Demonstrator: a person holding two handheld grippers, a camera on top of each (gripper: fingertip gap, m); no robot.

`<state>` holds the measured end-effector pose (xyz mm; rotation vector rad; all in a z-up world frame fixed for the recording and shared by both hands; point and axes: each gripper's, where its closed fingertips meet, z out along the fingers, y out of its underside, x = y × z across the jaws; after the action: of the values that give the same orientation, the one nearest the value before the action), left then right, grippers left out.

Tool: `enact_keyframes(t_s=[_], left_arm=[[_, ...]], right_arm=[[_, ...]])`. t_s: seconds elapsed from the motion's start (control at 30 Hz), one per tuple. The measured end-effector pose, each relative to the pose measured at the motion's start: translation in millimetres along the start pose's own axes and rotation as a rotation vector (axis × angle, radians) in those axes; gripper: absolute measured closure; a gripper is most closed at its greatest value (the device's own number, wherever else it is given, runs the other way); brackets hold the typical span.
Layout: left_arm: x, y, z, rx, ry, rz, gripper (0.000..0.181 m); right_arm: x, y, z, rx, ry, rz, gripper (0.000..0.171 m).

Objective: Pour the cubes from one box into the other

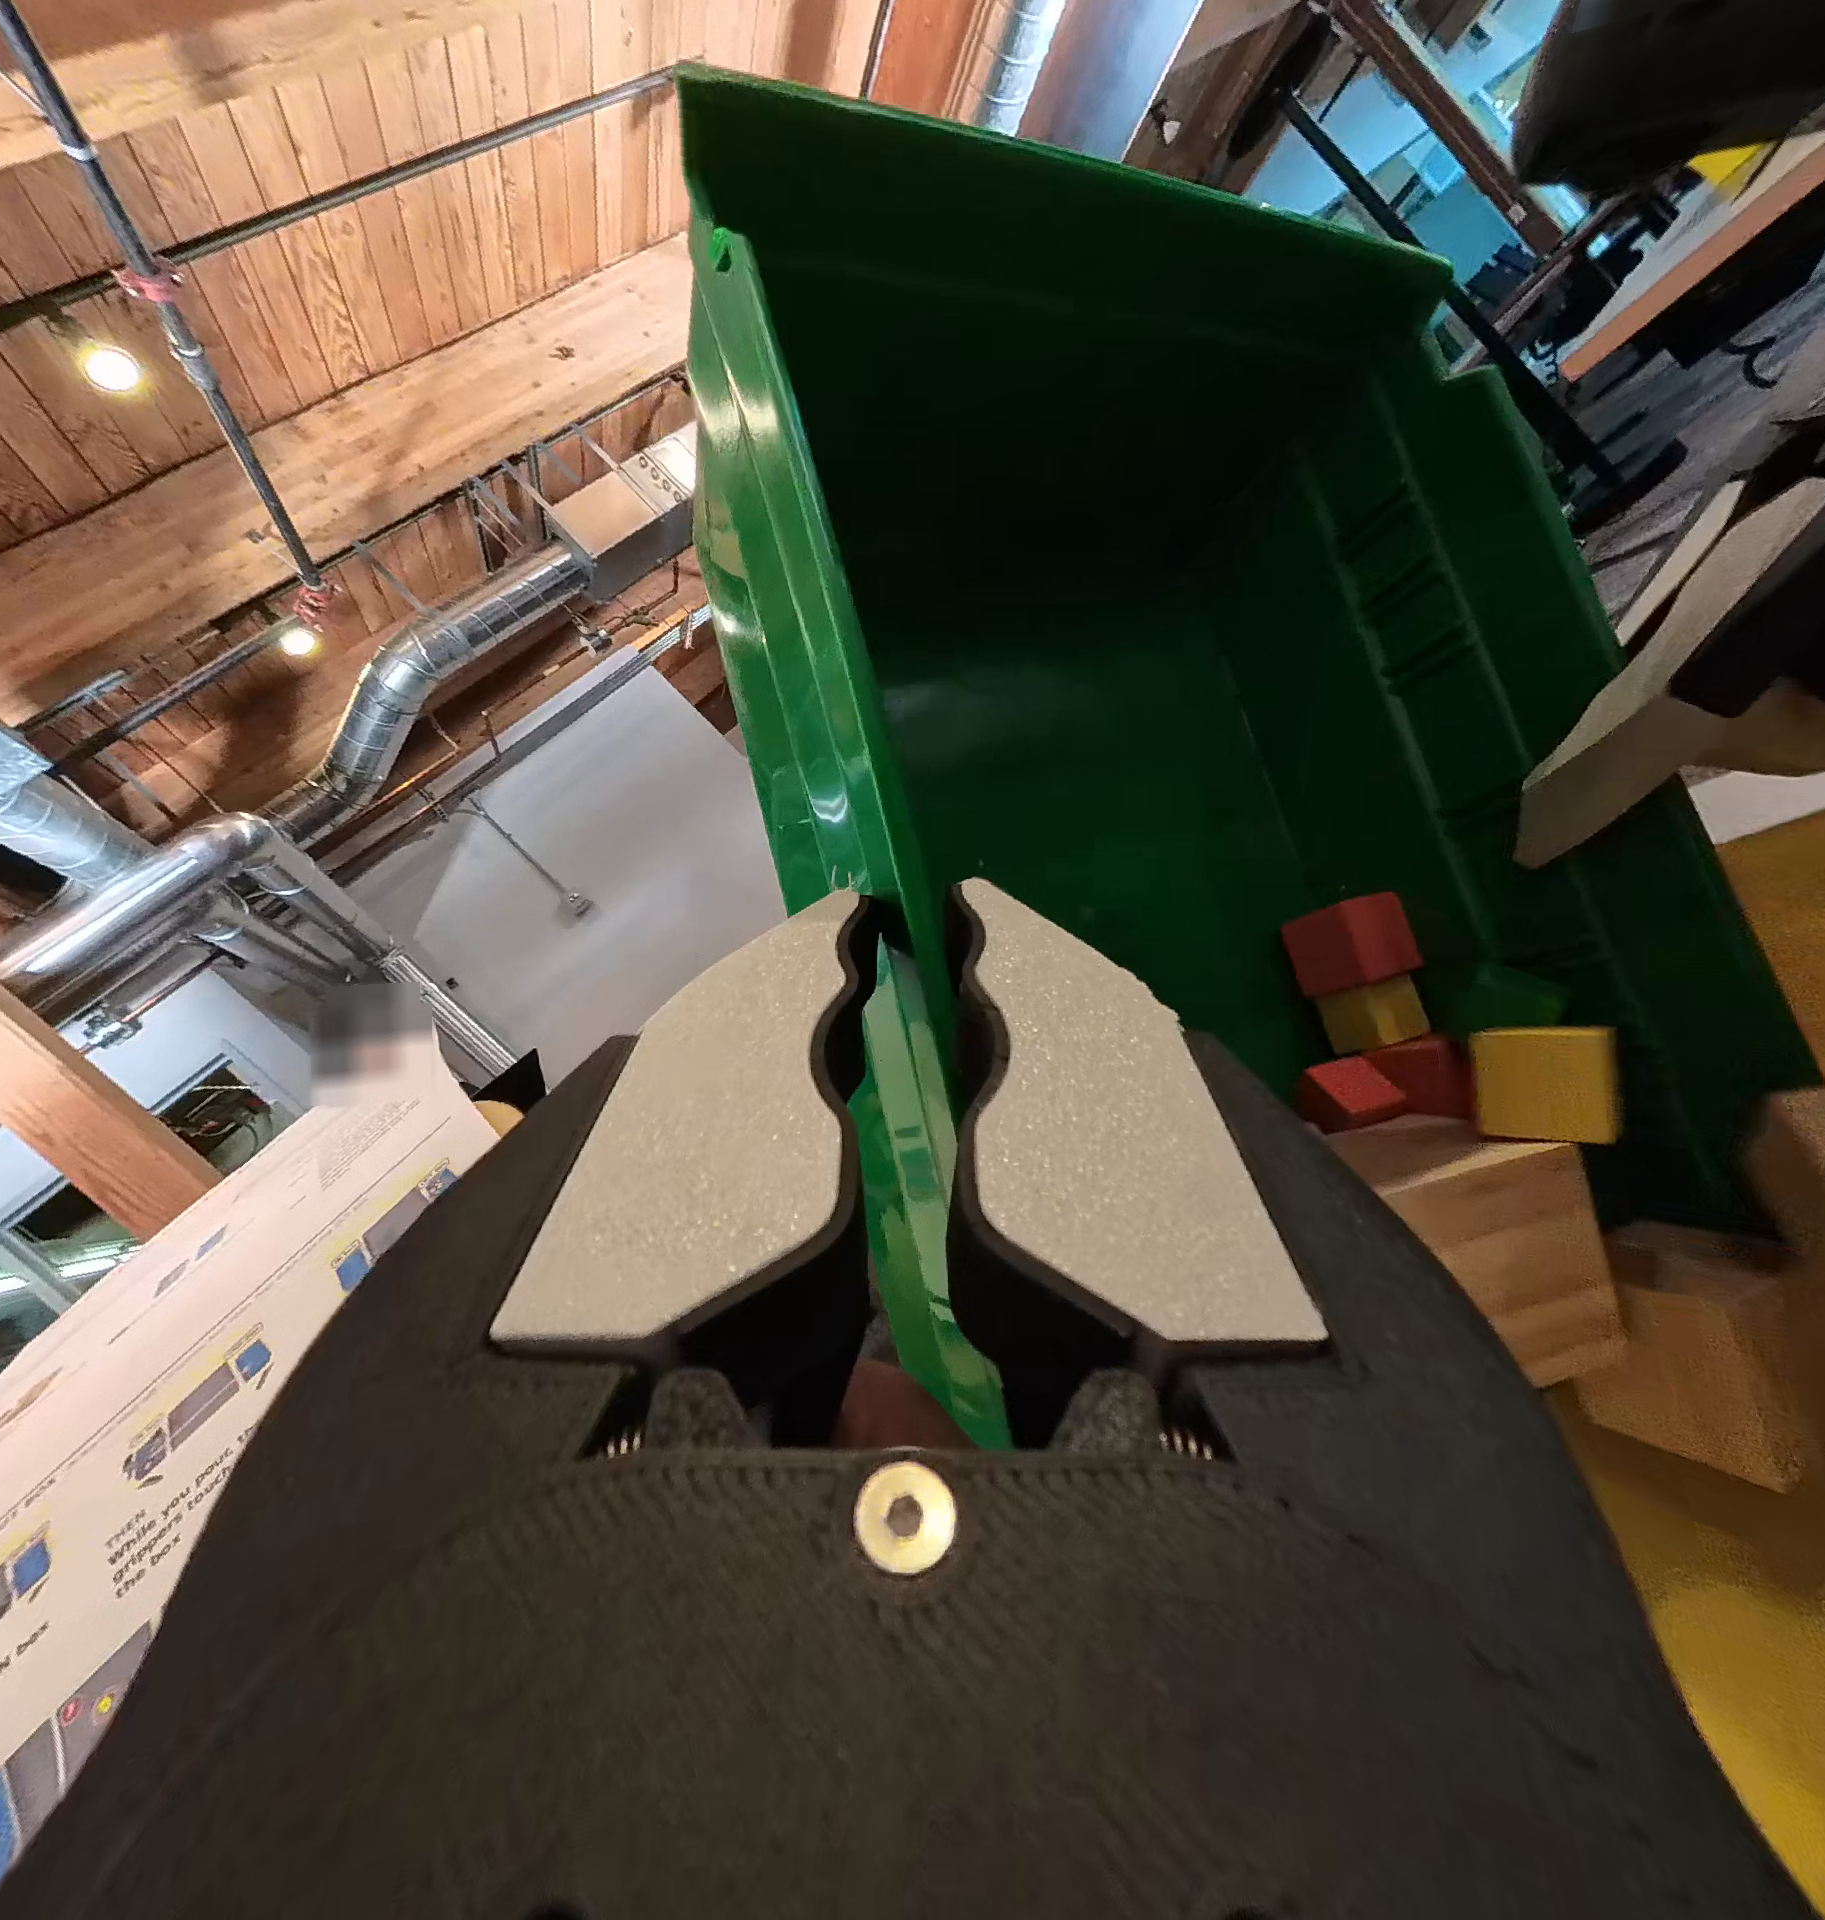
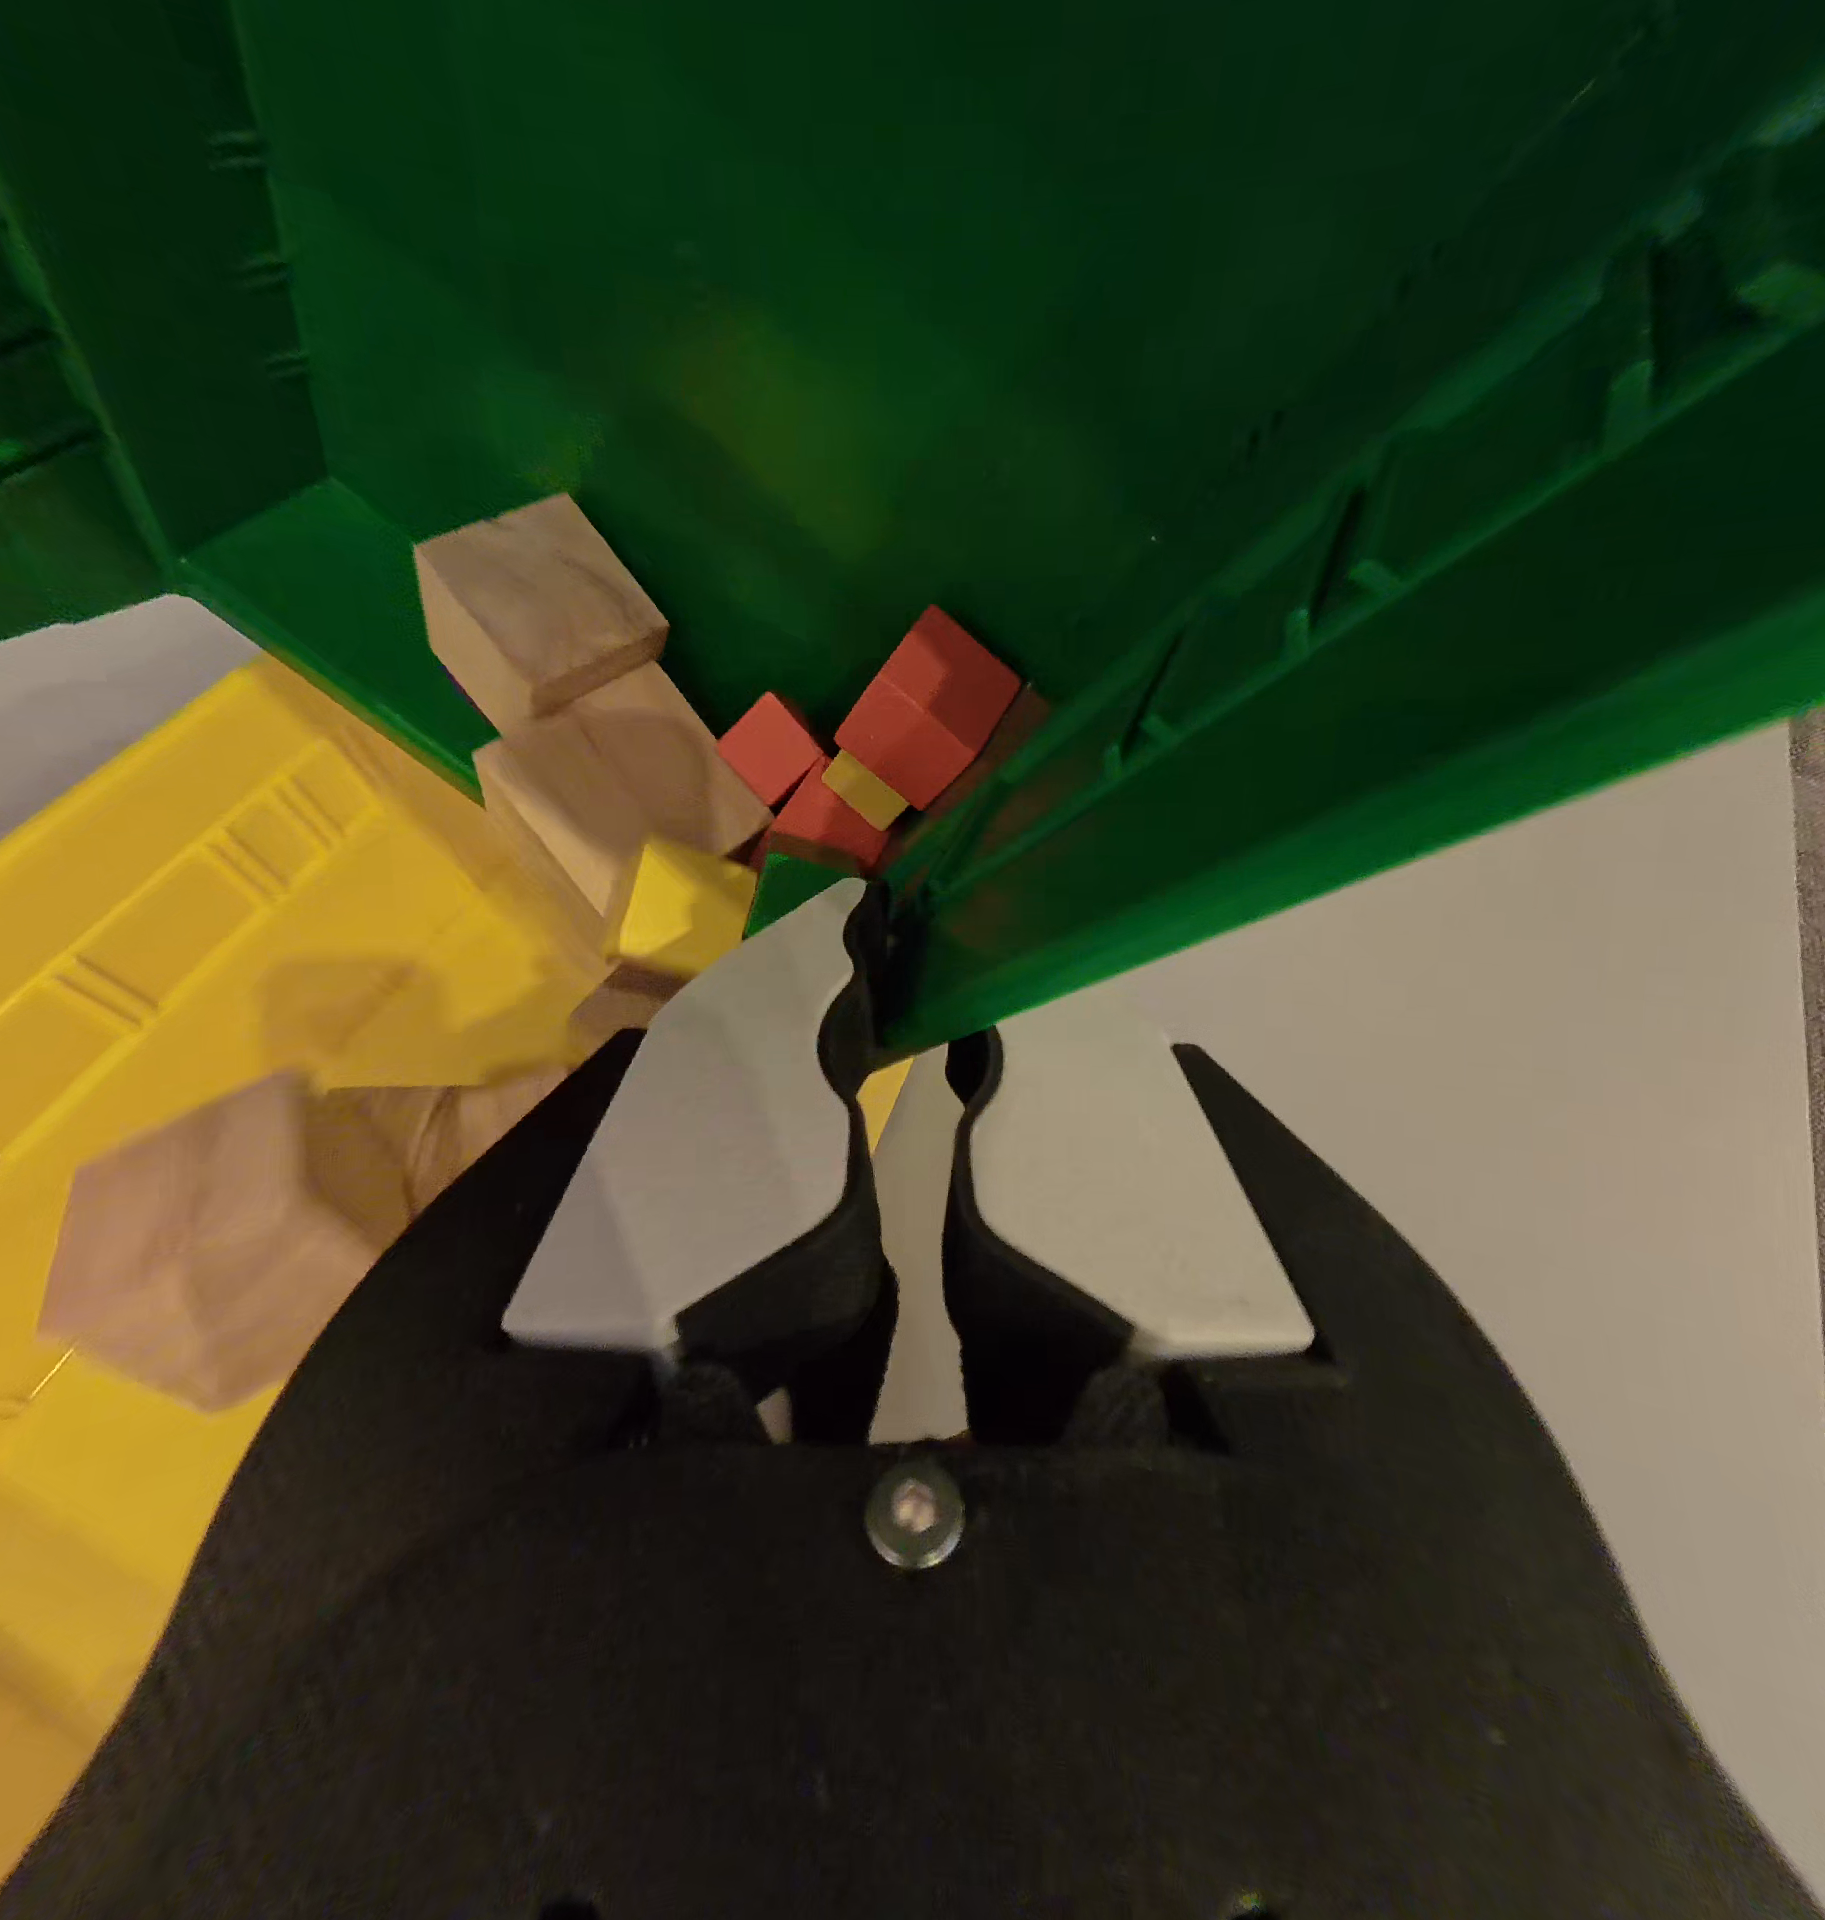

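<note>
My left tongs (image 1: 913, 914) are clamped on one side wall of the green box (image 1: 1043, 623), and my right tongs (image 2: 913, 956) are clamped on its opposite rim. The box is tipped steeply above the yellow box (image 2: 139, 935) on the white worktop (image 2: 1459, 1091). Red cubes (image 2: 923, 707), yellow cubes (image 2: 679, 904) and plain wooden cubes (image 2: 539, 608) crowd its lowered mouth, and one blurred wooden cube (image 2: 201, 1242) is over the yellow box.

White tabletop (image 2: 1459, 1091), yellow box (image 2: 108, 935) resting on it
</note>
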<state>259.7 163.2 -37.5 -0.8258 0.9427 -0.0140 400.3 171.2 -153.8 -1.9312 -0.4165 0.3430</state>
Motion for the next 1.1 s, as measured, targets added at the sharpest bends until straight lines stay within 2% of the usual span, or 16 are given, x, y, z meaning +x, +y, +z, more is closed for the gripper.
enact_keyframes(t_s=[0.3, 0.67, 1.1], left_arm=[[-7.8, -2.5, 2.0, 0.018, -0.032, 0.042, 0.17], [-18.5, -33.2, -4.7, 0.14, -0.07, 0.177, 0.169], [-30.4, -29.9, -6.5, 0.162, -0.12, 0.17, 0.169]], right_arm=[[2.0, -13.7, -4.2, 0.042, 0.024, -0.045, 0.168], [-0.7, -39.4, -8.2, 0.153, 0.013, -0.045, 0.169], [-2.6, -55.3, -9.6, 0.14, 0.02, -0.116, 0.169]])
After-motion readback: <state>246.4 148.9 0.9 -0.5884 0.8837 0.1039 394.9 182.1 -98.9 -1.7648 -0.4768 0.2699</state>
